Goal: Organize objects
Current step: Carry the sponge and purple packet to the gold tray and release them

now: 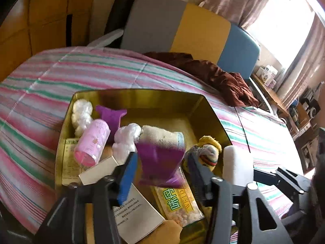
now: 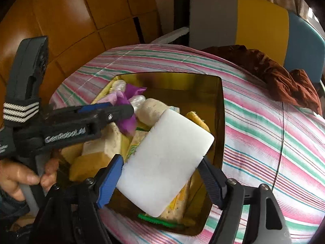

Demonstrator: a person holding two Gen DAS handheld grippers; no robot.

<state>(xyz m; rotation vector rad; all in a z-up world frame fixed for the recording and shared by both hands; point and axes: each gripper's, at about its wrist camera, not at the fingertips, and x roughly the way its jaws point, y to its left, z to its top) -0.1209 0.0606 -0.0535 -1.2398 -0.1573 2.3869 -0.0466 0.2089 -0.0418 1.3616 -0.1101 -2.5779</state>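
A gold box (image 1: pixel 142 93) on the striped bedcover holds a pink roll (image 1: pixel 92 142), white wads (image 1: pixel 82 113), a snack packet (image 1: pixel 180 203), a white leaflet (image 1: pixel 134 213) and a small plush toy (image 1: pixel 209 150). My left gripper (image 1: pixel 162 156) hangs over the box with a purple pouch (image 1: pixel 160 160) between its fingers; the pouch is blurred and a small gap shows at the right finger (image 1: pixel 196 172). My right gripper (image 2: pixel 161 159) holds a white sponge block (image 2: pixel 164 162) tilted above the box's (image 2: pixel 168 75) near side, both pads against its edges.
A crumpled brown cloth (image 1: pixel 219 79) lies on the bed beyond the box. A grey, yellow and blue headboard (image 1: pixel 199 30) stands behind, wooden panelling (image 2: pixel 67 20) to the left, and a cluttered side table (image 1: pixel 268 81) by the window. A person's hand (image 2: pixel 22 177) grips the left tool.
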